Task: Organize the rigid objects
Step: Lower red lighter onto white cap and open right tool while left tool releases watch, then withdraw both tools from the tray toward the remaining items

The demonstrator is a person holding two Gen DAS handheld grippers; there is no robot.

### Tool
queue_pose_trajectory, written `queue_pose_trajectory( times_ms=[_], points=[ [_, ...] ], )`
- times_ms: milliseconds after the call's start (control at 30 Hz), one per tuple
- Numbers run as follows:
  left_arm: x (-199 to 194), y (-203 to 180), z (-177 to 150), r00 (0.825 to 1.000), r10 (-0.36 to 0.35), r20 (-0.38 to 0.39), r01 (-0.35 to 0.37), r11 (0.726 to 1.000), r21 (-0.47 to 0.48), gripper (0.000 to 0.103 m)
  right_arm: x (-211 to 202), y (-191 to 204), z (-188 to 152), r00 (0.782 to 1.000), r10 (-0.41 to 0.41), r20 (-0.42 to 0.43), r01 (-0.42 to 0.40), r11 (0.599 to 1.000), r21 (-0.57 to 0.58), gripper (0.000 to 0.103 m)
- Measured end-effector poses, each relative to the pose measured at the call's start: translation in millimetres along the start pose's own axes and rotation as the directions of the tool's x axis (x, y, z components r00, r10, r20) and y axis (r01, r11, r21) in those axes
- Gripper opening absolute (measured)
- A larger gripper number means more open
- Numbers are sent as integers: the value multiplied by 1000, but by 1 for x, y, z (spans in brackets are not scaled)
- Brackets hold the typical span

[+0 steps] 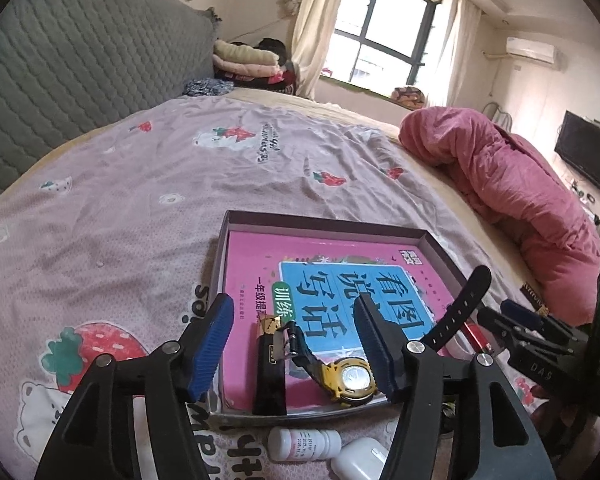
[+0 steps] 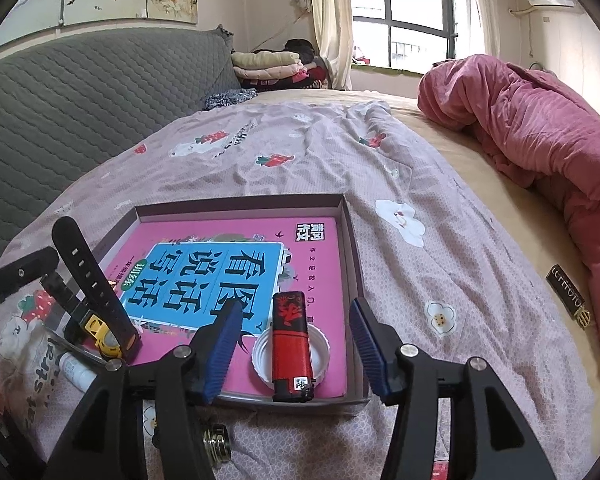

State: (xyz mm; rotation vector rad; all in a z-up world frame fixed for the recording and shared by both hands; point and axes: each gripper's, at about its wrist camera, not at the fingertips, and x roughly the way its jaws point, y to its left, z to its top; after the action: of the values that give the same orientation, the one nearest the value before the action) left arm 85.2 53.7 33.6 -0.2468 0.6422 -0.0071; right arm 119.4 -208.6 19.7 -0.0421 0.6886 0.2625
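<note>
We are hovering both grippers, left gripper [image 1: 296,344] and right gripper [image 2: 296,344], jaws open and empty, over the tray [image 2: 352,240] already holding book [image 2: 220,264], watch [image 1: 350,380] and lighter [image 2: 292,352], while bottle [image 1: 304,442] and white case [image 1: 360,460] are waiting on the bed [image 1: 140,184].

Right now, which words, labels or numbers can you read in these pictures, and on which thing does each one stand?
"看图说话写话": pink book in the box, blue panel.
"训练": same cover, green patch.
"一年级": same cover; the rest is hidden.
"DAS": right gripper body, left wrist view.
White bottle label, red lighter sticker, black tag, bedsheet lettering: too small or warped to read.
</note>
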Motion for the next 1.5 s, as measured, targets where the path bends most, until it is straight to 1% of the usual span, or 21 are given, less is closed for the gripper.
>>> queue_pose_trajectory(
  times_ms=[200, 267, 467, 633, 967, 1133, 1267, 1500],
  points=[
    [-4, -4, -2, 1000, 10, 3, -10, 1000, 23, 71, -6, -3, -1, 1000, -1, 16, 1, 1000, 5, 56],
    [-5, -5, -3, 1000, 17, 4, -17, 999, 32, 72, -9, -3, -1, 1000, -5, 23, 5, 1000, 1, 56],
    [-11, -6, -8, 1000, 23, -8, -23, 999, 46, 72, -18, -2, -3, 999, -16, 43, 16, 1000, -4, 56],
    [-18, -10, -11, 1000, 29, 2, -29, 998, 64, 73, -28, 1, -5, 998, -26, 64, 28, 999, -27, 57],
    [-26, -29, -23, 1000, -5, -29, 8, 994, 108, 74, -44, 15, -13, 998, -29, 61, 34, 996, -78, 57],
    [-32, -33, -28, 999, -7, -44, 12, 993, 118, 74, -51, 19, -16, 997, -34, 63, 40, 995, -94, 57],
    [-38, -35, -27, 999, -10, -40, 15, 992, 128, 74, -55, 20, -16, 997, -38, 65, 44, 995, -92, 57],
    [-46, -28, -24, 999, 12, -31, -8, 993, 114, 74, -65, 18, -19, 997, -42, 70, 47, 996, -82, 57]
  ],
)
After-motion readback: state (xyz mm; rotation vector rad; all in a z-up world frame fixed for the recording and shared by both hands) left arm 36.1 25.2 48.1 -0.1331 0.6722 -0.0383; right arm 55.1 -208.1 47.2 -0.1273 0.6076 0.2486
